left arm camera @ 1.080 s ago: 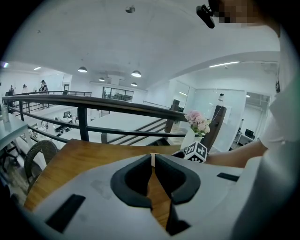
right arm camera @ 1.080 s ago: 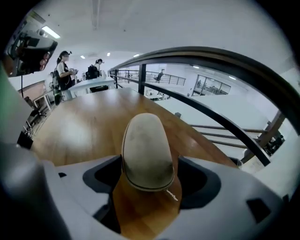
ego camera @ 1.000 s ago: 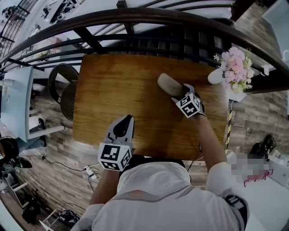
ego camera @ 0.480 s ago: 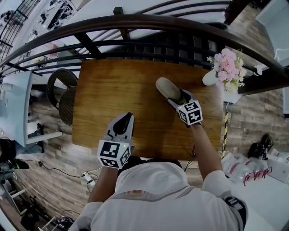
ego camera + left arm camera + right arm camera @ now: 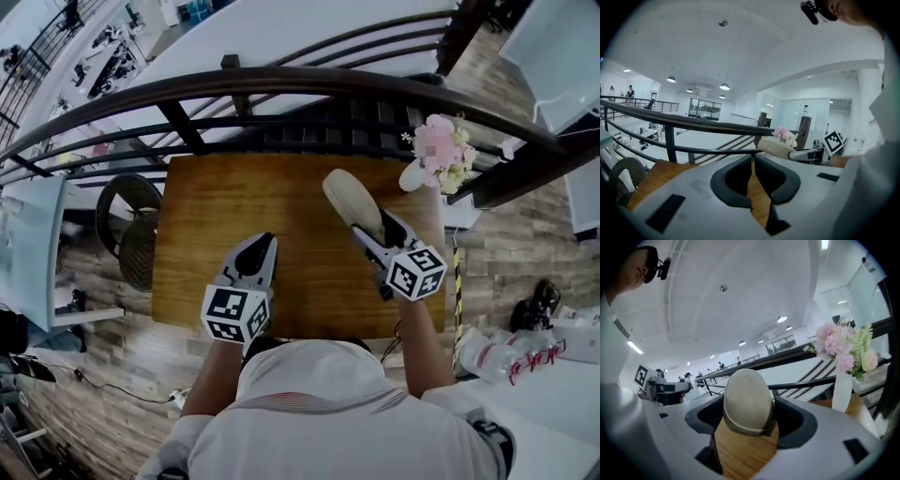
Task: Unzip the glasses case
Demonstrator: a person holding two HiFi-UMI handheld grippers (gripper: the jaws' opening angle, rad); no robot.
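Observation:
A beige oval glasses case (image 5: 352, 197) hangs above the wooden table (image 5: 211, 211), its far end pointing away from me. My right gripper (image 5: 375, 229) is shut on its near end, and its jaws have just closed a little onto it. In the right gripper view the case (image 5: 747, 399) fills the gap between both pads, and a dark zip seam (image 5: 746, 431) runs round it. My left gripper (image 5: 265, 242) hovers over the table's front left, shut and empty. In the left gripper view its jaws meet (image 5: 752, 158), with the case (image 5: 774, 146) off to the right.
A white vase of pink flowers (image 5: 431, 150) stands at the table's far right corner, close to the case. A dark railing (image 5: 281, 80) runs behind the table. A round chair (image 5: 131, 211) sits at the left. The floor drops away beyond the table edges.
My right gripper has risen and rolled, lifting the glasses case off the table. The left gripper has come up slightly and stays shut.

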